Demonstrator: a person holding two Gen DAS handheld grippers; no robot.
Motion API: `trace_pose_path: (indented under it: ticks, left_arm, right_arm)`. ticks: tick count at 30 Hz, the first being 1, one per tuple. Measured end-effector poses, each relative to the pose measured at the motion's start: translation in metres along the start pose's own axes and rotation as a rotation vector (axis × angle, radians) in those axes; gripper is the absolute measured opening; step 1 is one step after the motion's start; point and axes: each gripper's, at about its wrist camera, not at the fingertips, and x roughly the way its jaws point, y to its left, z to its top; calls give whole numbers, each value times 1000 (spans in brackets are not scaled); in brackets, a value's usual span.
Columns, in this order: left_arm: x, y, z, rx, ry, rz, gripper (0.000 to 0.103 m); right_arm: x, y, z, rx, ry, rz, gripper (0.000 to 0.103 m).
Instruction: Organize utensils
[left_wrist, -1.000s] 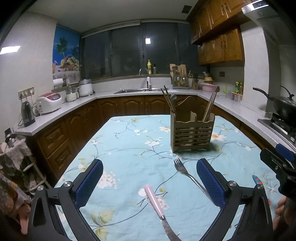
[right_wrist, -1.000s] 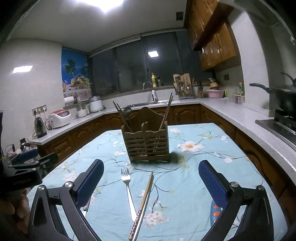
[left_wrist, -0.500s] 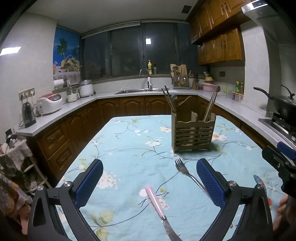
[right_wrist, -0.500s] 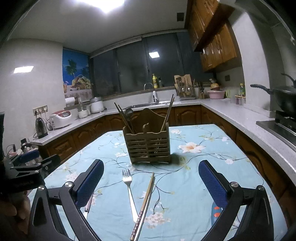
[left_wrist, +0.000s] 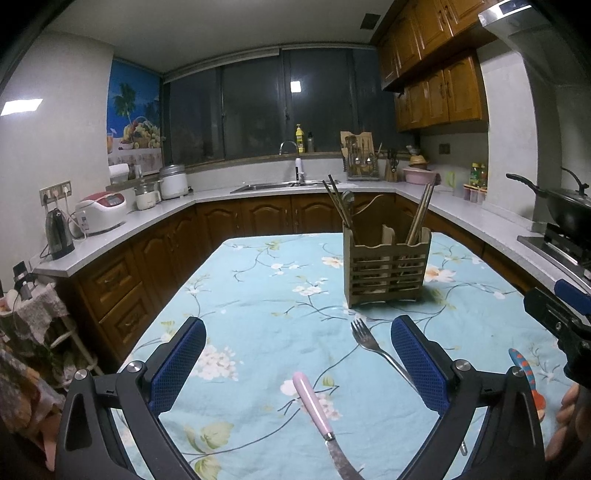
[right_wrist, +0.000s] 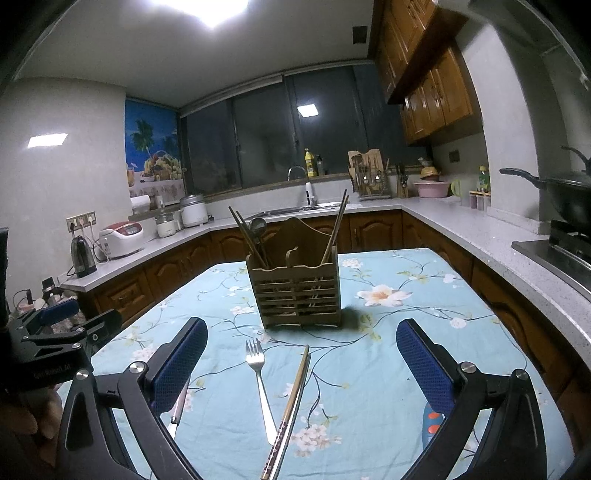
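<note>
A wooden slatted utensil holder stands on the floral tablecloth, with chopsticks and a spoon in it; it also shows in the right wrist view. A pink-handled knife lies between the fingers of my open, empty left gripper. A steel fork lies by its right finger. In the right wrist view the fork and a pair of chopsticks lie between the fingers of my open, empty right gripper. A blue spoon with orange dots lies behind its right finger.
The table carries a light blue flowered cloth. Kitchen counters with wooden cabinets ring it on three sides. A wok on a stove stands at the right, a kettle and rice cooker at the left. The other gripper shows at left.
Both grippers have edged slightly forward and stay open. The utensils on the table have not moved.
</note>
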Motion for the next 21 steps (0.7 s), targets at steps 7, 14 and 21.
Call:
trace_pose_path:
  ticks: [7, 14, 21]
  left_arm:
    - [0, -1, 0, 3, -1, -2, 101]
    - [-1, -3, -1, 0, -4, -6, 101]
    - [-1, -2, 0, -14, -7, -19, 101]
  right_arm:
    - [0, 0, -1, 0, 1, -1, 103]
    - [0, 1, 0, 2, 2, -1, 103]
    - [1, 0, -1, 2, 4, -1, 103]
